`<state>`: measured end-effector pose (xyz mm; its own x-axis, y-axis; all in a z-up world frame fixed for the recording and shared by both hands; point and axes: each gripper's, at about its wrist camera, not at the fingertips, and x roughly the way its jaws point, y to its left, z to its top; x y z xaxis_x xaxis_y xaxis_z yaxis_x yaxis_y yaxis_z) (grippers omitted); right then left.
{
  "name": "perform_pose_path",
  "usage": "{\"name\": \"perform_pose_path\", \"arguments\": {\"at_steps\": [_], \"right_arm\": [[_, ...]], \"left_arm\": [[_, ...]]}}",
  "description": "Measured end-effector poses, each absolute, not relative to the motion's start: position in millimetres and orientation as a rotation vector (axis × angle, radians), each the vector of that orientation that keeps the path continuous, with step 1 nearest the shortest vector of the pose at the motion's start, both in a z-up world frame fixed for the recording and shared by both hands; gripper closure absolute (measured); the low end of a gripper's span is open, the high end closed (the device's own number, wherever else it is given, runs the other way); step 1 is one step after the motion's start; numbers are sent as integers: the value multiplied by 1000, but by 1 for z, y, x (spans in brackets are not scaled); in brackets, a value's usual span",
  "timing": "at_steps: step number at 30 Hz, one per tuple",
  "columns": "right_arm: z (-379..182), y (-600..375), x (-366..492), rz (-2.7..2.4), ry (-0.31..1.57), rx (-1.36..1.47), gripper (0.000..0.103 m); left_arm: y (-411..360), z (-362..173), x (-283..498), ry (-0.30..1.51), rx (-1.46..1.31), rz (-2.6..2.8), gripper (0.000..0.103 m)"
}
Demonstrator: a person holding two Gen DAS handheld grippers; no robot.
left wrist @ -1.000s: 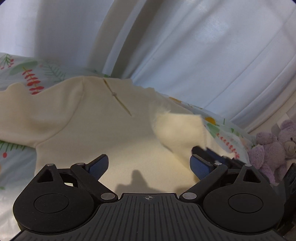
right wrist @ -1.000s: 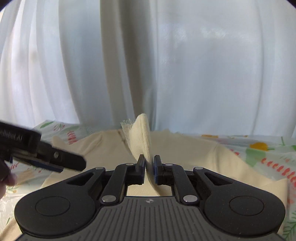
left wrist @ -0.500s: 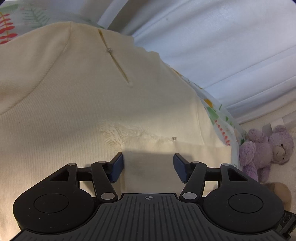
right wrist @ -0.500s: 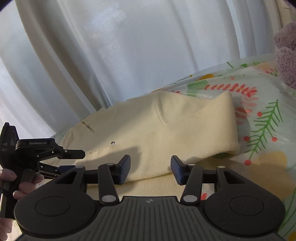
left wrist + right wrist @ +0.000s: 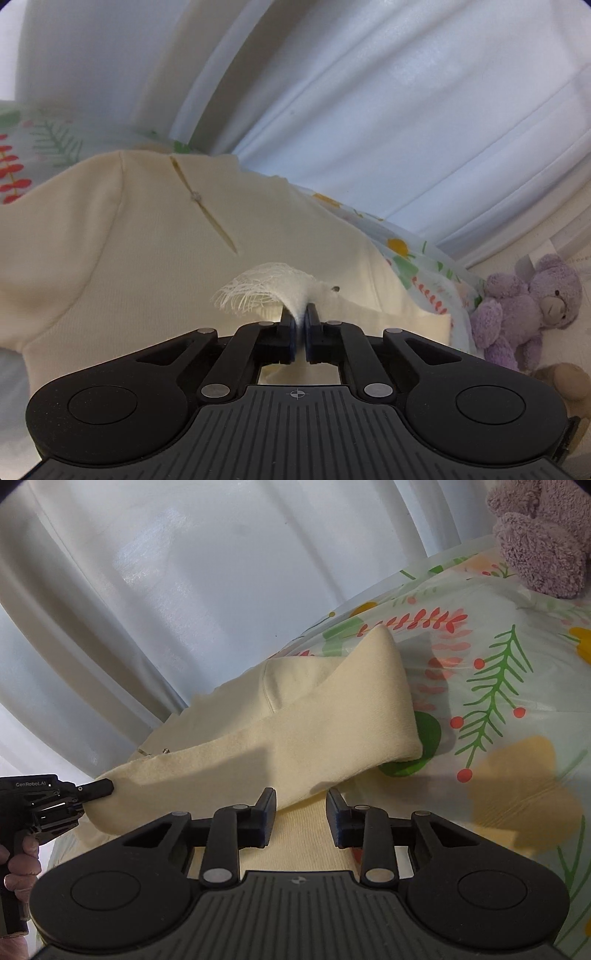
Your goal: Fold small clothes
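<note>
Now left claw (image 5: 300, 317) pinches garment (image 5: 147, 258) on floral sheet (image 5: 517, 686); right claw (image 5: 301, 812) wide.

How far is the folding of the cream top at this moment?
Done: one sleeve lies folded across the cream top. In hand: the left gripper is shut on the frayed white edge; the right gripper is open above the cloth. Left: the other folds, probably.
</note>
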<state>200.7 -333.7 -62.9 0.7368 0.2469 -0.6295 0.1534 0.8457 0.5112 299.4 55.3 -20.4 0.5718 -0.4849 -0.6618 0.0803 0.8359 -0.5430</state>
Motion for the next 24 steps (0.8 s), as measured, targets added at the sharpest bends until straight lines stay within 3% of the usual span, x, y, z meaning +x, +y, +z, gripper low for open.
{"name": "perform_pose_path", "arguments": {"at_steps": [7, 9, 11, 12, 14, 16, 24], "right_arm": [[-69, -329, 218, 80, 765, 617, 73], [-72, -328, 224, 83, 776, 639, 73], [-75, -328, 229, 85, 785, 660, 72], [-77, -328, 231, 82, 788, 667, 72], [-79, -329, 234, 79, 791, 688, 72], [-80, -332, 238, 72, 787, 716, 72], [-83, -346, 250, 35, 737, 805, 73]], "left_arm": [[94, -27, 314, 915, -371, -101, 94], [102, -42, 315, 947, -416, -95, 88], [103, -54, 315, 968, -441, -100, 71], [103, -59, 315, 977, -455, -99, 70], [103, -66, 313, 973, -471, -112, 75], [101, -65, 315, 972, -459, -118, 99], [111, -28, 317, 860, -463, -90, 100]]}}
